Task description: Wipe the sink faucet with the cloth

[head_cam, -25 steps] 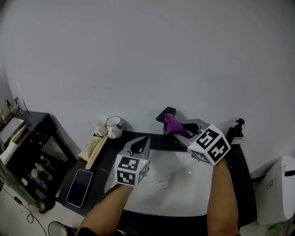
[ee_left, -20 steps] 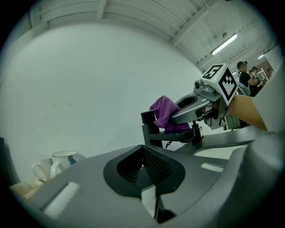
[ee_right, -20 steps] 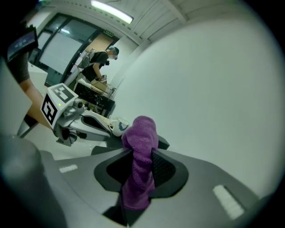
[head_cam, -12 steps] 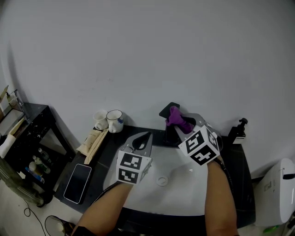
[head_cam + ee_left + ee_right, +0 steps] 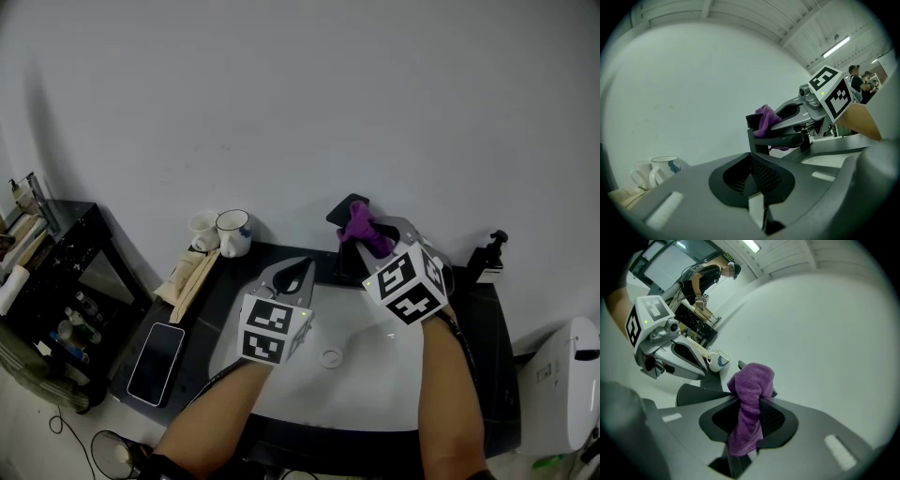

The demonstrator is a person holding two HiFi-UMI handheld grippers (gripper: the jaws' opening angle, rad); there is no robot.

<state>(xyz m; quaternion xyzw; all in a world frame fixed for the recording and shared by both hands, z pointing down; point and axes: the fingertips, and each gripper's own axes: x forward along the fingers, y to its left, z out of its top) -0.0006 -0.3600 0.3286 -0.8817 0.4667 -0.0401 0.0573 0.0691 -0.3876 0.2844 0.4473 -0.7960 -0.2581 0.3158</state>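
Right gripper [image 5: 745, 405] clamps purple cloth [image 5: 751, 379] at black faucet [image 5: 344, 209]; left gripper [image 5: 751, 180] closed.

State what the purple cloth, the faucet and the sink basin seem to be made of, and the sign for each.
The purple cloth looks like terry fabric: fuzzy looped pile. The faucet is probably metal with a matt black finish: flat, sharp edges. The sink basin is likely glazed ceramic: smooth, white, faint sheen.
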